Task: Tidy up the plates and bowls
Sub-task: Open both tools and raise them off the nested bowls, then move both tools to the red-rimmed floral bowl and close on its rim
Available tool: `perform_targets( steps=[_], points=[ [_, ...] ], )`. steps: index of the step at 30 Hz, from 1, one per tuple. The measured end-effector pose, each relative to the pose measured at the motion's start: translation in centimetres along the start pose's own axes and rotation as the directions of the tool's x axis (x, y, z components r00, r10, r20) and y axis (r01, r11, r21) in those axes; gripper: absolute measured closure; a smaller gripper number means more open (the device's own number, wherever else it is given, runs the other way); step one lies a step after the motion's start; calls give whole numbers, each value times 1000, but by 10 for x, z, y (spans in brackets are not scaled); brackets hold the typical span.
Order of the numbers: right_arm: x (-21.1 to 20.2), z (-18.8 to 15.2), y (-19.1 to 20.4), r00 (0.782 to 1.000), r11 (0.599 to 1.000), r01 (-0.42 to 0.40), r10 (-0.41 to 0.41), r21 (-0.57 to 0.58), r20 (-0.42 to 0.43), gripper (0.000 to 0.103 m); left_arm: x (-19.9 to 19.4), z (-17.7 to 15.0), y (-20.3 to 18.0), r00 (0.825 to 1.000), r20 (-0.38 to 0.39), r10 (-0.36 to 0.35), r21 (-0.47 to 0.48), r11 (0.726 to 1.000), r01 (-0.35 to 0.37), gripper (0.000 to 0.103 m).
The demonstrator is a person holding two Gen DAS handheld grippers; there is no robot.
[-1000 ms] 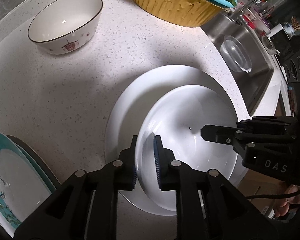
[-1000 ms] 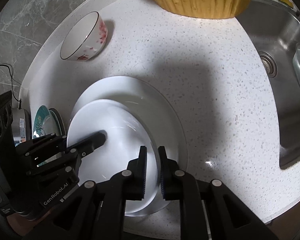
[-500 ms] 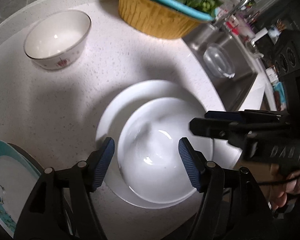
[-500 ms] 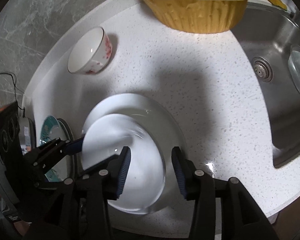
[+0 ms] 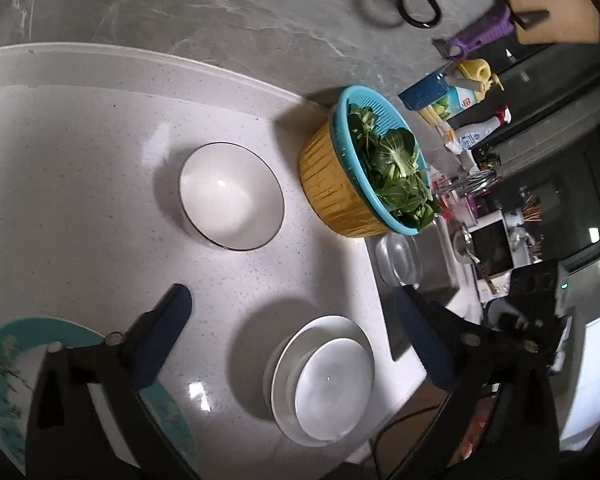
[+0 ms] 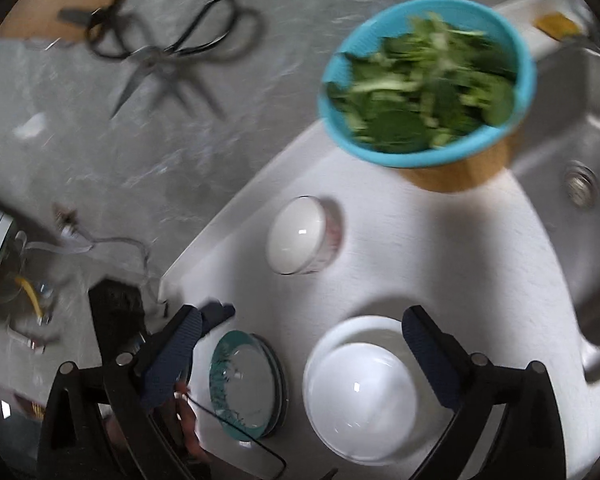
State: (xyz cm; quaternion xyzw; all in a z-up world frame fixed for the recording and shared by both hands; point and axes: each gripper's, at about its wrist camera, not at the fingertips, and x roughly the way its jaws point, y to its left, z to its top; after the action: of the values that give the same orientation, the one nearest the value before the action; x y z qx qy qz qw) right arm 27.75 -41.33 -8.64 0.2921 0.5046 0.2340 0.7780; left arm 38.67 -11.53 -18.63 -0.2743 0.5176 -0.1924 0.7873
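1. The steel sink (image 6: 572, 128) sits past the right end of the white speckled counter (image 5: 80, 200); the left wrist view shows a clear glass bowl (image 5: 398, 260) lying in it, with nothing visible inside
2. A yellow ribbed basin (image 5: 332, 184) stands at the back of the counter beside the sink, with a teal colander (image 6: 424, 80) nested in it; the colander is filled with green leafy vegetables (image 6: 420, 92)
3. The large white plate (image 6: 356, 384) rests flat near the front edge of the counter, and the white bowl (image 6: 360, 388) sits inside it, a little off centre; the bowl holds nothing
4. A teal-rimmed plate (image 6: 244, 384) lies to the left of the white pair, near but apart from it, on top of a darker plate whose edge shows at its right side; nothing is on it
5. A small white bowl with a dark rim and red pattern (image 6: 300, 236) stands alone between the basin and the plates, empty
6. The left gripper (image 5: 292, 320) hangs above the counter, its jaws opening to full width, nothing between its blue pads (image 5: 168, 324)
7. The right gripper (image 6: 300, 340) is likewise above the stacked dishes, jaws opening wide, clear of the white bowl and gripping nothing
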Motion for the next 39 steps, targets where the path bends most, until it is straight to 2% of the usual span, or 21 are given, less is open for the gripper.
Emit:
perform_targets(
  steps=[1,3,5,6,10,12,14,16,18,20,21,24,28,34,35,38,39],
  points=[
    [8,4,5,1000,1000,-25,24,-13,-17,1,0,8,3,999,-30,11,-3,1000,-11,0],
    [19,9,15,1000,998,-23,22,-53,-16,1,-2,28,11,997,-19,79,6,997,-79,0],
    [35,19,33,998,988,65,-68,-139,-16,1,-1,50,14,978,13,208,52,977,-208,0],
    [49,26,41,991,978,123,-131,-170,-34,1,2,60,14,969,20,245,67,967,-246,0],
    [89,46,51,953,936,280,-297,-216,-54,1,15,86,17,944,15,328,128,936,-327,0],
    [108,54,51,940,925,315,-335,-215,-67,1,35,101,30,925,-8,381,165,912,-375,0],
    [126,62,44,937,929,312,-336,-199,-98,1,53,105,39,909,-28,416,197,894,-403,0],
    [144,68,37,927,927,326,-352,-187,-127,3,67,104,49,903,-50,426,226,886,-405,0],
    [160,72,29,913,922,352,-376,-163,-160,9,81,105,54,907,-67,416,243,888,-390,0],
    [169,76,19,906,922,362,-382,-137,-179,16,91,105,60,911,-86,403,250,894,-372,1],
    [172,77,17,903,921,367,-387,-130,-187,17,95,105,62,912,-93,399,248,896,-367,1],
    [186,80,6,895,923,371,-386,-107,-224,26,107,109,74,909,-110,402,232,900,-370,1],
    [203,81,-1,885,922,375,-387,-97,-260,33,122,110,78,901,-126,416,234,895,-380,1],
    [221,79,-2,890,935,341,-356,-102,-286,36,136,112,76,893,-130,430,252,886,-390,3],
    [221,79,-1,890,935,340,-356,-105,-284,39,138,112,77,894,-133,427,251,887,-387,4],
    [227,80,-4,884,932,349,-361,-95,-296,52,142,111,81,902,-149,406,234,900,-366,13],
    [229,80,-6,883,933,348,-358,-88,-305,53,142,110,81,904,-153,400,237,902,-359,19]
  ],
)
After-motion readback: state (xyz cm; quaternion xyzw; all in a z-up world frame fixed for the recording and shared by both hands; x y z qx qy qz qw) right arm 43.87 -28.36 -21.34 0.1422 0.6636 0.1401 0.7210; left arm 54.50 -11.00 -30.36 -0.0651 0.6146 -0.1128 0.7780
